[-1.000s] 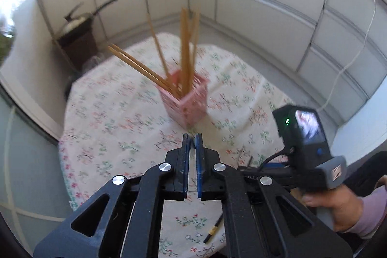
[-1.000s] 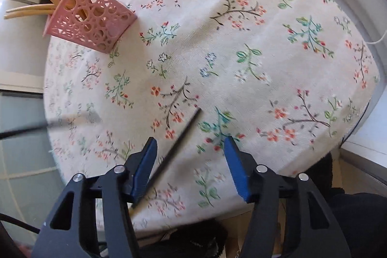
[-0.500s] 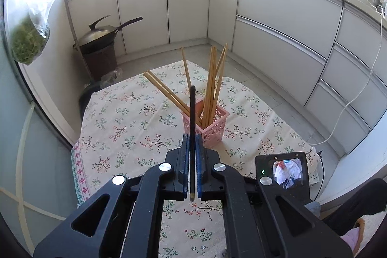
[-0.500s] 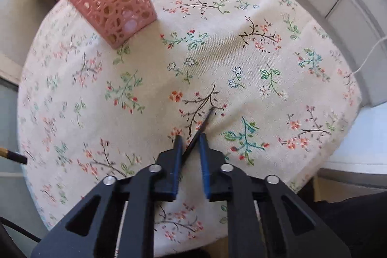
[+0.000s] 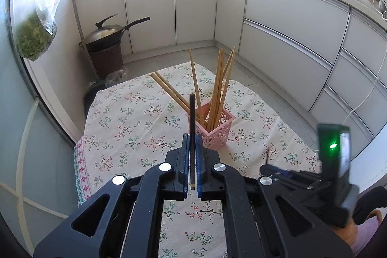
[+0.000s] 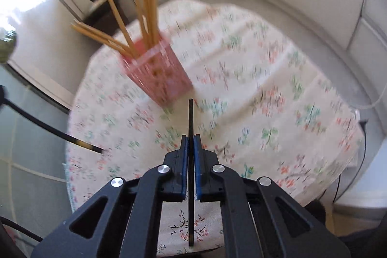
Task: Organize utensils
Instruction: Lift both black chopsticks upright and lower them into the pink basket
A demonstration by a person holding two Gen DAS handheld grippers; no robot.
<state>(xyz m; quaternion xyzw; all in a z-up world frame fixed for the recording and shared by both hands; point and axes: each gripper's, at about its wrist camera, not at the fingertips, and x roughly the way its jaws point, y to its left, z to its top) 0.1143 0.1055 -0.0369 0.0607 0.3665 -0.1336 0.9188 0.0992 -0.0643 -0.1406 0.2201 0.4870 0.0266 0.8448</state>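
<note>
Black chopstick (image 6: pixel 190 161) pinched in the right tongs (image 6: pixel 190 144): these were spread over it as it lay on the cloth a second ago, have just been closing, and now press together on it. It has come up off the floral cloth and juts forward toward the pink basket (image 6: pixel 157 74); the right wrist view blurs with the lift. Left tongs (image 5: pixel 191 144) likewise pressed together on a second black chopstick (image 5: pixel 192 117), standing nearly upright in front of the pink basket (image 5: pixel 215 129). Half a second ago it looked the same. Wooden chopsticks (image 5: pixel 219 88) fan out of the basket, which stands mid-counter (image 5: pixel 125 117). No loose utensil is visible on the cloth. Judgement: both dark sticks are collected; next, carry each over the basket mouth and drop it in. Risk: tips catching on the splayed wooden ones.
</note>
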